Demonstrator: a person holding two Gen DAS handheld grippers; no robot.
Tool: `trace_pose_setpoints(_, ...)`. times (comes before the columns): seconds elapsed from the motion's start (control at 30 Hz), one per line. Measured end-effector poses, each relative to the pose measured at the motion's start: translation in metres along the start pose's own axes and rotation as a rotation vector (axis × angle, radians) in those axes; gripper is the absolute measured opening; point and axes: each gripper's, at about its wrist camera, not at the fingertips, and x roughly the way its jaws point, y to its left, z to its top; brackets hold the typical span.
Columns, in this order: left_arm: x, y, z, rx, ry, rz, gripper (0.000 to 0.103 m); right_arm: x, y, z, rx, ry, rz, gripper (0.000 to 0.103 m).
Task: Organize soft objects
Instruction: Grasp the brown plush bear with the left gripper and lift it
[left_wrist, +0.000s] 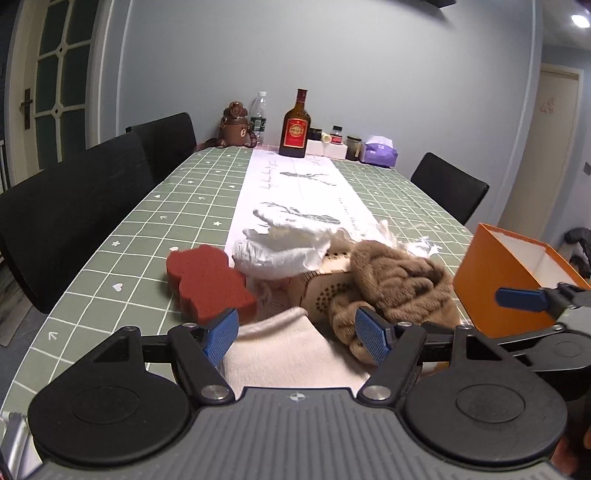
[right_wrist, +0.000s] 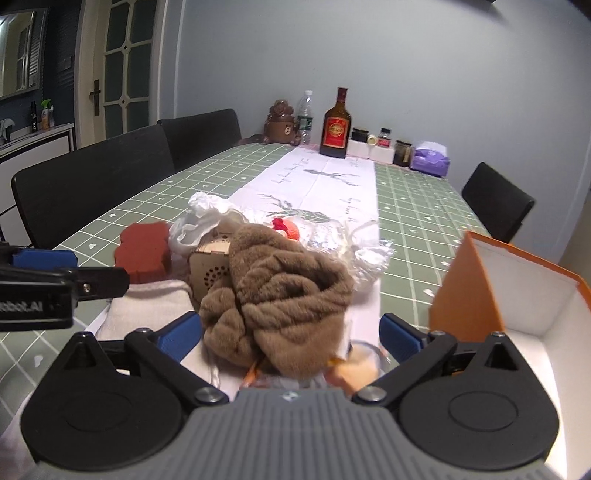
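Note:
A brown fluffy cloth (left_wrist: 399, 284) lies bunched over a perforated wooden box (left_wrist: 325, 284) on the table. A cream folded cloth (left_wrist: 288, 347) lies in front of it, a red-brown sponge (left_wrist: 207, 284) to the left, crumpled white plastic (left_wrist: 284, 247) behind. My left gripper (left_wrist: 297, 334) is open, hovering over the cream cloth. My right gripper (right_wrist: 291, 334) is open, its fingers either side of the brown cloth (right_wrist: 284, 295). An orange box (right_wrist: 517, 295) with a white inside stands open at the right; it also shows in the left wrist view (left_wrist: 517, 273).
The green checked table (left_wrist: 147, 229) has a white runner (left_wrist: 303, 184). A bottle (left_wrist: 295, 125), jars and a purple tissue pack (left_wrist: 378, 151) stand at the far end. Black chairs (left_wrist: 74, 206) line the left side, and one stands at the right. A small glass (right_wrist: 365, 356) sits under my right gripper.

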Motion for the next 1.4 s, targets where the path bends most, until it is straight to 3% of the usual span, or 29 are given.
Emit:
trace_pose_setpoints(0.23,0.026,0.008,0.001,-0.023,0.081,0.041,0.085,0.044,0.001,0.018,-0.055,0.017,-0.003,0.100)
trace_pose_setpoints(0.47,0.045,0.024,-0.015,-0.069,0.182,0.062,0.082,0.070,-0.019,0.023,0.052,0.051,0.058,0.099)
trace_pose_setpoints(0.5,0.047,0.025,-0.017,-0.074,0.195,0.059,0.082,0.072,-0.019,0.023,0.058,0.054,0.070,0.095)
trace_pose_setpoints(0.53,0.049,0.026,-0.019,-0.079,0.205,0.056,0.082,0.072,-0.019,0.022,0.061,0.053,0.077,0.082)
trace_pose_setpoints(0.7,0.052,0.024,-0.027,-0.080,0.238,0.043,0.080,0.054,-0.008,0.019,0.013,0.017,0.043,0.065)
trace_pose_setpoints(0.73,0.052,0.024,-0.027,-0.081,0.241,0.043,0.080,0.045,-0.006,0.018,0.003,0.004,0.035,0.052)
trace_pose_setpoints(0.8,0.050,0.023,-0.029,-0.081,0.242,0.040,0.080,0.028,-0.003,0.018,-0.011,-0.022,0.042,0.044)
trace_pose_setpoints(0.83,0.049,0.022,-0.029,-0.080,0.238,0.038,0.080,0.020,-0.001,0.017,-0.016,-0.029,0.058,0.032)
trace_pose_setpoints(0.97,0.040,0.017,-0.028,-0.079,0.215,0.017,0.080,-0.004,0.007,0.009,-0.027,-0.034,0.099,0.019)
trace_pose_setpoints(1.13,0.026,0.013,-0.031,-0.069,0.201,0.007,0.080,-0.028,0.011,-0.009,0.001,-0.012,0.160,0.020)
trace_pose_setpoints(1.4,0.011,0.012,-0.044,-0.092,0.214,-0.034,0.079,-0.053,0.010,-0.037,0.051,0.031,0.206,0.043)
